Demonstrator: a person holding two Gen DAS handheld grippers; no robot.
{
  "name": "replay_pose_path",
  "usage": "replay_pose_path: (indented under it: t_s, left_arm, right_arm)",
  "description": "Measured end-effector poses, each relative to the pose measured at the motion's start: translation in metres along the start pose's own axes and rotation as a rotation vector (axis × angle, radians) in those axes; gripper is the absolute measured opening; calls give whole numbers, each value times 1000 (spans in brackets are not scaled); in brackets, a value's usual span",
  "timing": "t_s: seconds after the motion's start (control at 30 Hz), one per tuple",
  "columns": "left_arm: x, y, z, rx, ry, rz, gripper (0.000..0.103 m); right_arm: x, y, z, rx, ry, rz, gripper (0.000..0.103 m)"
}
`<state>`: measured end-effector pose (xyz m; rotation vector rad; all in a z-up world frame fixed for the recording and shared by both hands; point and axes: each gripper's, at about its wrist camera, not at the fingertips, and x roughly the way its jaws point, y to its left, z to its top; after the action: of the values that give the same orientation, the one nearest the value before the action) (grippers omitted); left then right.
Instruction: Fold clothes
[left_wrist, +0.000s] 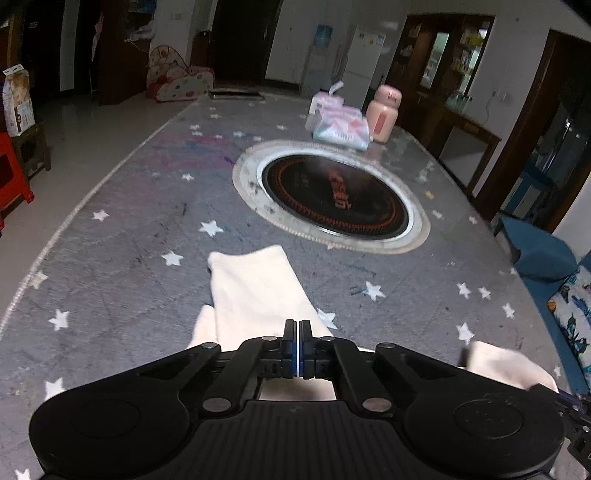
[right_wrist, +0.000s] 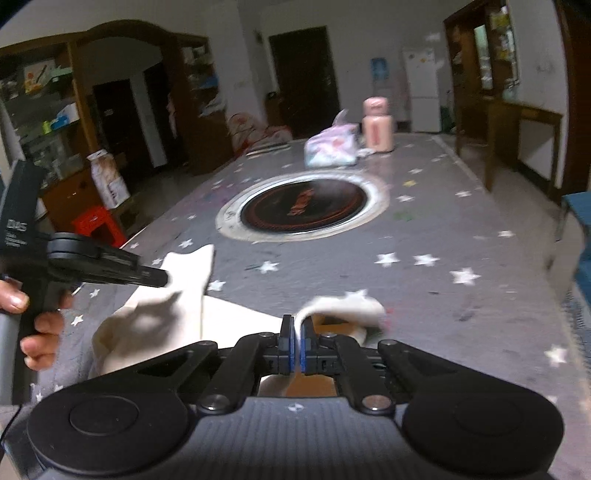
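A: On the near part of the tabletop (left_wrist: 110, 229), which is covered with a grey cloth with white stars, a cream garment (left_wrist: 255, 288) is seen. One long part of it is stretched flat toward the round cooker plate (left_wrist: 332, 195) set into the middle, and the rest is gathered close to the two tools.

B: How is the left claw (left_wrist: 297, 347) held?

A: Its jaws are pressed together, and a thin pale line is seen between the blue pads. It is judged that cloth is pinched there, because in the right wrist view the left claw (right_wrist: 164, 282) is seen lifted, with a cream flap hanging from its tip. The hand (right_wrist: 33, 321) around its handle is visible at the edge.

B: And the right claw (right_wrist: 297, 345)?

A: It is clenched too, and a curled edge of the garment (right_wrist: 343, 308) is gripped between its pads and raised from the cloth-covered surface.

B: How will the fabric handle?

A: It is judged to be light and very soft. It sags and rolls where it is lifted, so no shape is kept by it alone. It should not slip from rubber pads, but two layers can be caught together by mistake.

B: Where is it best taken?

A: At an edge or a corner, in a single layer, with the two holds well apart, so that the fabric is kept under tension. How many folds are already made cannot be told. The tissue packs (left_wrist: 341, 125) and the pink jar (left_wrist: 383, 112) stand far from the work.
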<state>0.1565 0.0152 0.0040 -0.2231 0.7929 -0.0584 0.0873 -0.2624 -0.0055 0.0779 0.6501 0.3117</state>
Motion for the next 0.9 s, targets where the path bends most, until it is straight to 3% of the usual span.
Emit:
replay_pose_path:
  t_s: [0.23,0.33,0.4,0.43,0.63,0.73,0.8,0.9]
  left_arm:
    - [0,-10,-3,27,15,-10,6]
    - [6,-22,-5,56,18,5,23]
    - [12,-30,-6,83,14,26,43]
    - [17,-34,-7,99,16,45,44]
    - [43,-43,-15,132,57,93,41]
    - [43,-43,-18,162,34,109,28]
    - [35,-39,-19,158,19,99,9]
    - [17,-29,-19,138,-7,71,3]
  right_arm:
    - [-50,-25,-21,31,-50,-128,2]
    - [-67,-33,-34,53,-44,-171,2]
    - [-75,-38,-43,72,-34,-192,2]
    - [-79,-41,-47,85,-26,-200,2]
    - [-88,-50,-65,127,31,-209,6]
    - [-94,-51,-65,126,26,-214,10]
    - [-98,-51,-64,118,17,-218,13]
    - [-103,-48,-59,102,0,-217,20]
